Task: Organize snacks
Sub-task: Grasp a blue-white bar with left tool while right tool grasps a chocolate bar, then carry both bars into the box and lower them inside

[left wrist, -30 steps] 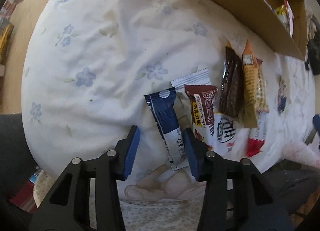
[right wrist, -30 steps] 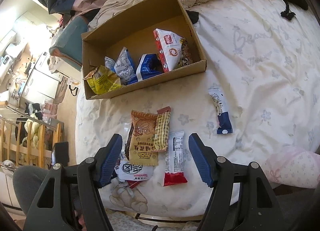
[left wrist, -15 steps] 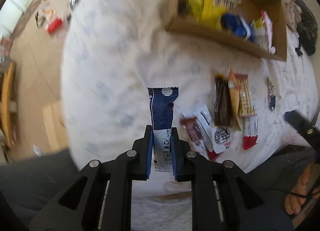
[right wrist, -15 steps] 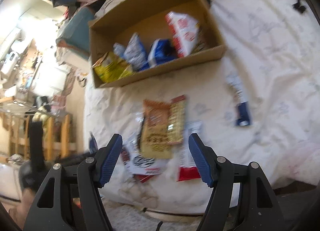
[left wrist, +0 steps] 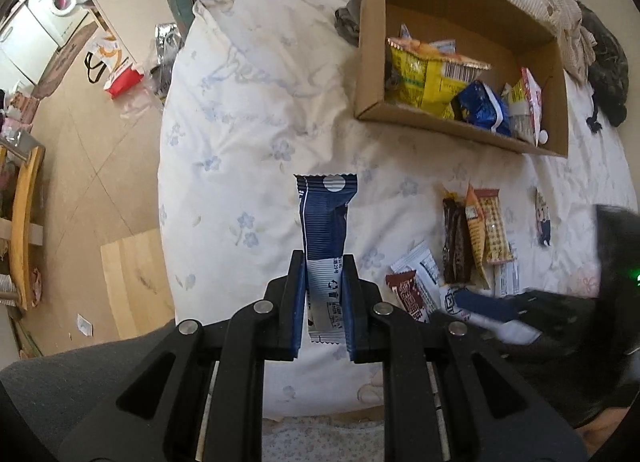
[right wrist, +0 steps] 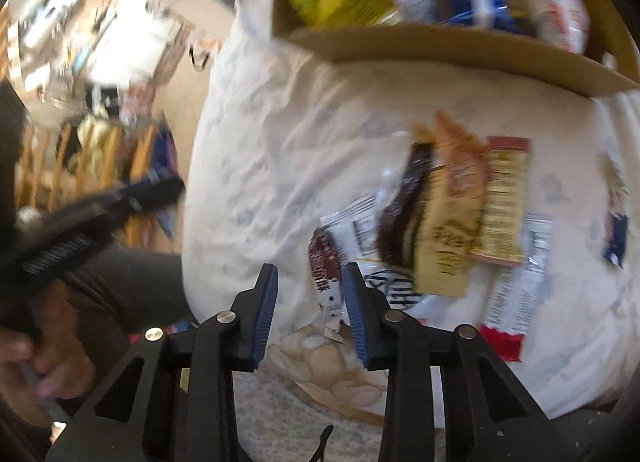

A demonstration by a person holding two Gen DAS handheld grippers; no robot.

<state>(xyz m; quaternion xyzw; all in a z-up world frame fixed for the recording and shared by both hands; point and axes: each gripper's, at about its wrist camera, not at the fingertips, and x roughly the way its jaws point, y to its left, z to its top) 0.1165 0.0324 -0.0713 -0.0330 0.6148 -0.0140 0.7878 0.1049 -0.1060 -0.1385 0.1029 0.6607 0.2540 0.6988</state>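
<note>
While my left gripper (left wrist: 322,294) is clamped on the lower end of the blue bar (left wrist: 325,230), lifted clear of the bed (left wrist: 248,110), the relation I weigh is where the box (left wrist: 460,130) lies from those jaws: up and to the right in the left view, toward the far side of the bed. The bar's long axis runs straight out along the fingers, so it would enter the box end first. My right gripper (right wrist: 308,310) is the nearer one to the loose snacks by the near edge. Its jaws have just been closing yet stand apart, and the brown bar (right wrist: 325,262) lies between them, slightly nearer the right finger, pads not pressing it as far as the blurred view shows. That bar's long axis runs roughly along the fingers too, so I judge the jaws would close across its width. The other snacks (right wrist: 472,214) lie just right of it, overlapping.
</note>
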